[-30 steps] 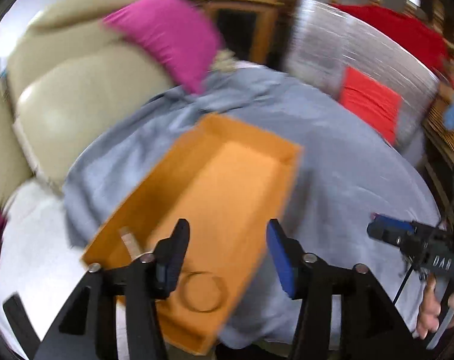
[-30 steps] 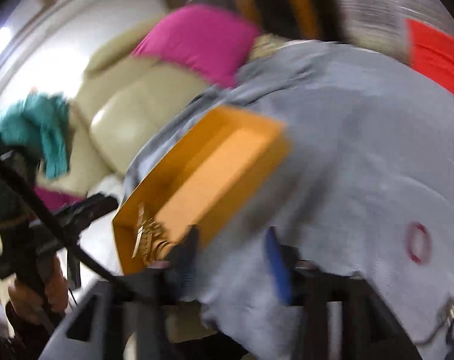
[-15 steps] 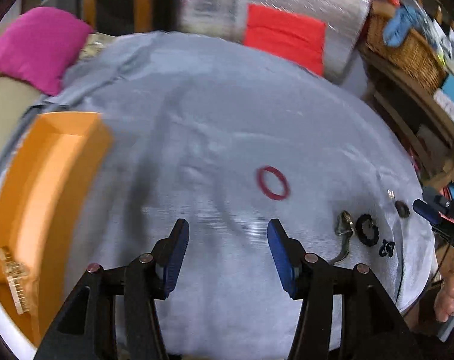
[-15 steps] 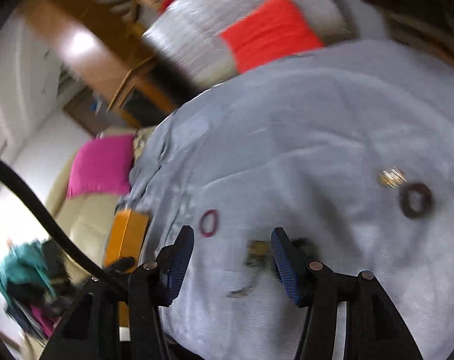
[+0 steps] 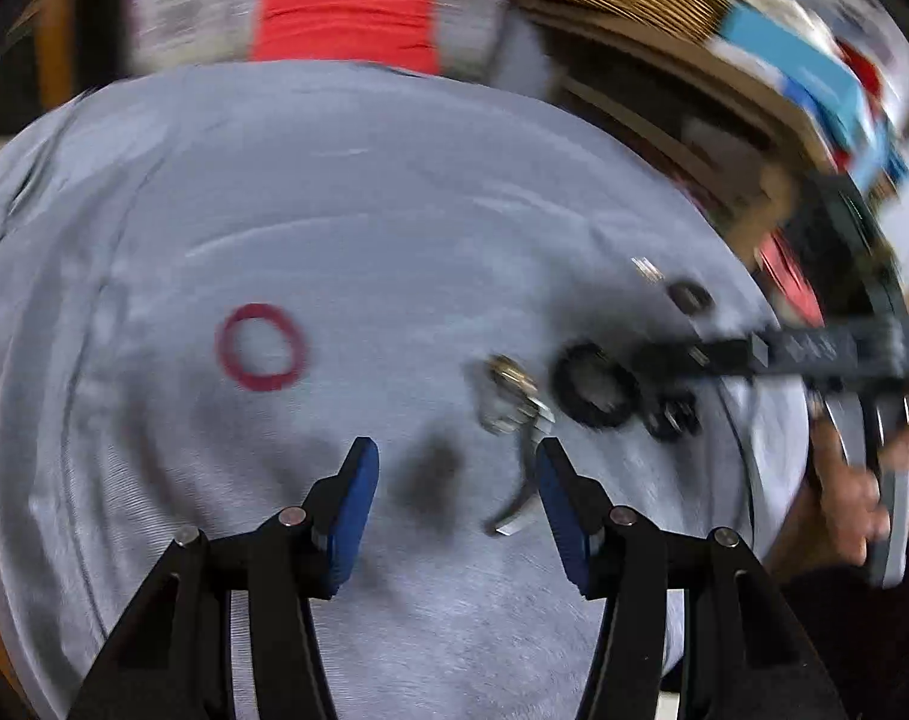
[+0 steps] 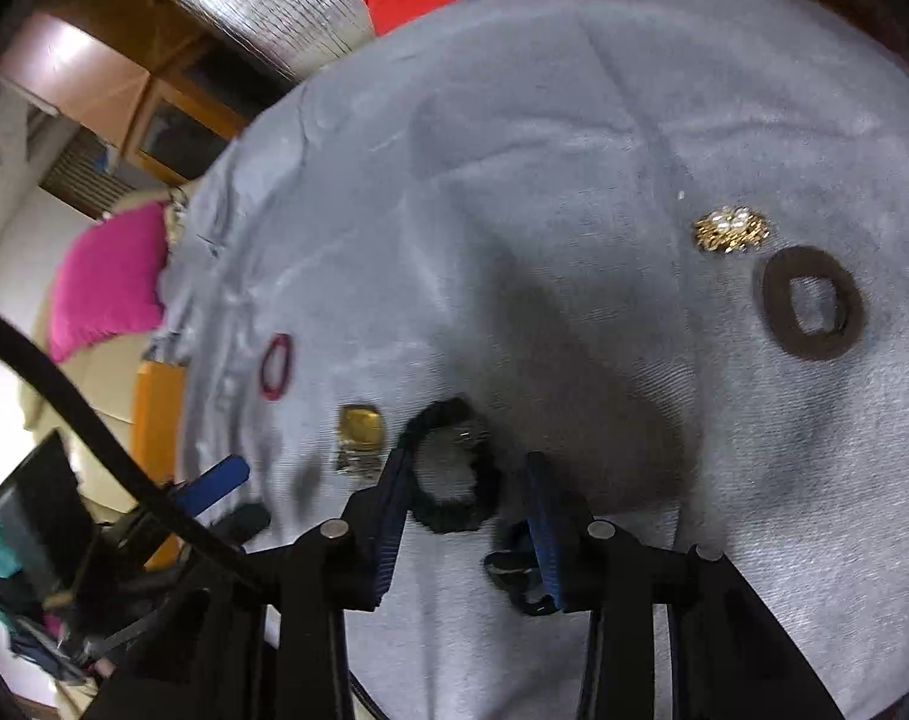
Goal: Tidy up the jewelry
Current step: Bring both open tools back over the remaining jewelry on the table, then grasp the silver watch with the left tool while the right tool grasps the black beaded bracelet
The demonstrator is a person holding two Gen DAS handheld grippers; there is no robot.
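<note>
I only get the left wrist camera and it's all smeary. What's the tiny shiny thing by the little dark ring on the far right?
Observer: In the right wrist view it's a gold cluster with pale pearl-like beads, beside a brown fabric ring.
Child: Is the other one grabbing something?
Observer: The right hand-held gripper is open; a black scrunchie lies between its fingers on the cloth.
Child: Where's the box?
Observer: An orange box sits past the cloth's left edge, beyond the red ring.
</note>
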